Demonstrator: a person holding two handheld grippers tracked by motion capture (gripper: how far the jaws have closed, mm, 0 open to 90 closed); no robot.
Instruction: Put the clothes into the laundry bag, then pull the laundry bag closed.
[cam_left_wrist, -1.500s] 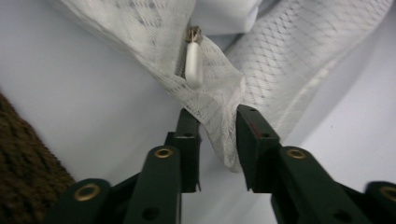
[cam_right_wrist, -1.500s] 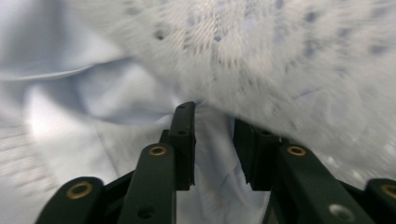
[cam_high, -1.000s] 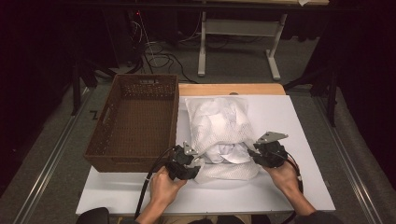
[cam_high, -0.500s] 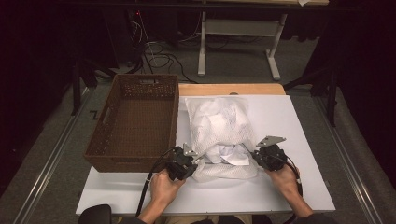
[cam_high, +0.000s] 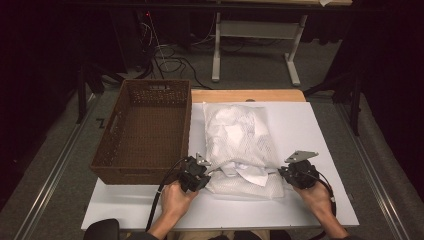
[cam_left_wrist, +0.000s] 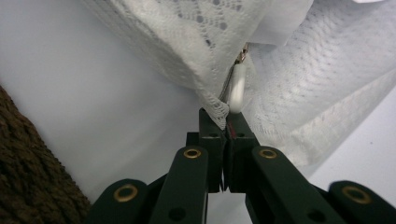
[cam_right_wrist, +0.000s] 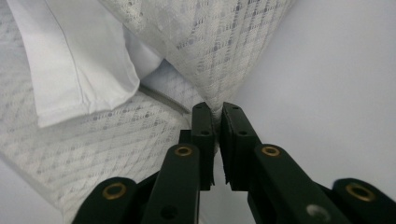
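Your left tool (cam_left_wrist: 228, 122) and right tool (cam_right_wrist: 214, 116) have just clamped shut on the near corners of the mesh laundry bag (cam_high: 239, 145) lying on the bench (cam_high: 320, 125) beside the wicker basket (cam_high: 145, 131), so it seems ready to lift.

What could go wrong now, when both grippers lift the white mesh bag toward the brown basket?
1. The left gripper is shut on only the edge of the white mesh laundry bag, beside its white zipper pull; the thin mesh could slip out.
2. The right gripper pinches little fabric, with a slight gap lower down; that corner might drop.
3. White folded cloth sticks out and may fall before reaching the brown woven basket.
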